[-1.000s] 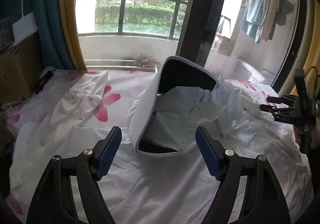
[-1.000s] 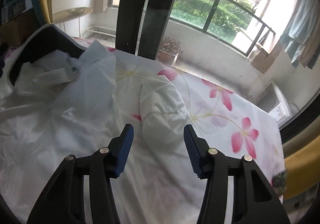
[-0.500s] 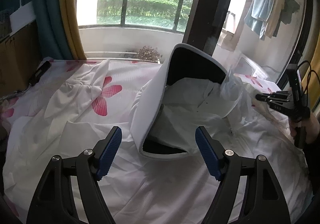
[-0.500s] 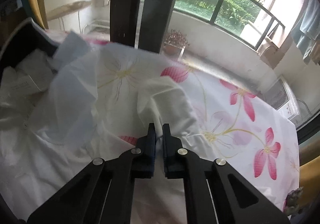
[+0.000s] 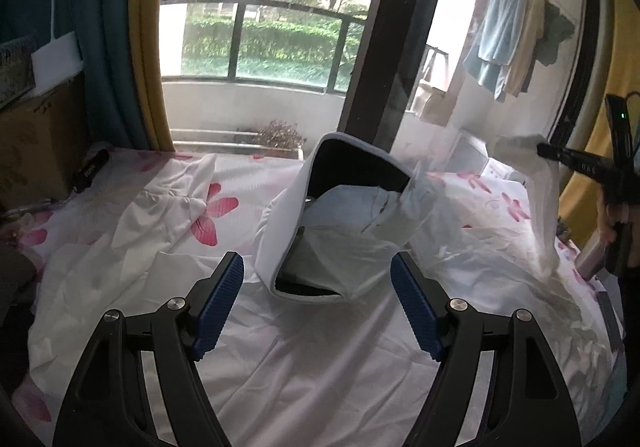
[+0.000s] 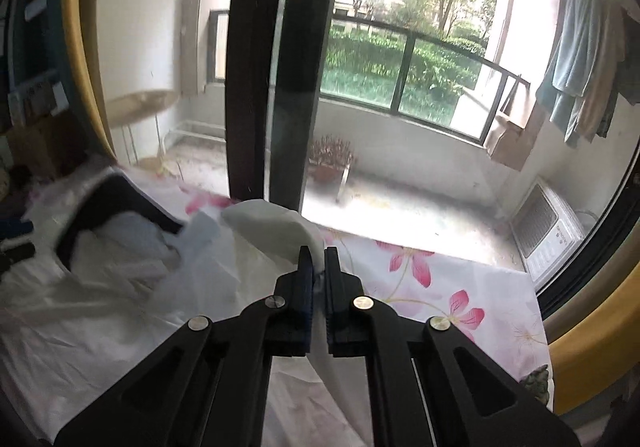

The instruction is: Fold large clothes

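A large white jacket (image 5: pixel 328 327) lies spread on the bed, its hood (image 5: pixel 344 183) standing up with a dark lining. My left gripper (image 5: pixel 316 303) hovers open just in front of the hood, with nothing between its blue pads. My right gripper (image 6: pixel 316 267) is shut on the jacket's white sleeve cuff (image 6: pixel 272 225) and holds it lifted above the bed. In the left wrist view the right gripper (image 5: pixel 540 151) shows at the far right, with the sleeve (image 5: pixel 540 207) hanging down from it. The other sleeve (image 5: pixel 168 199) lies flat at the left.
The bed has a white sheet with pink flowers (image 5: pixel 216 215). A cardboard box (image 5: pixel 36 143) and blue and yellow curtains (image 5: pixel 120 47) stand at the left. A window with a dark frame post (image 6: pixel 264 87) is behind the bed. A person's hand (image 5: pixel 612 215) grips the right tool.
My right gripper has shut on the sleeve cuff and lifted it off the bed. The left gripper stayed open and shifted slightly.
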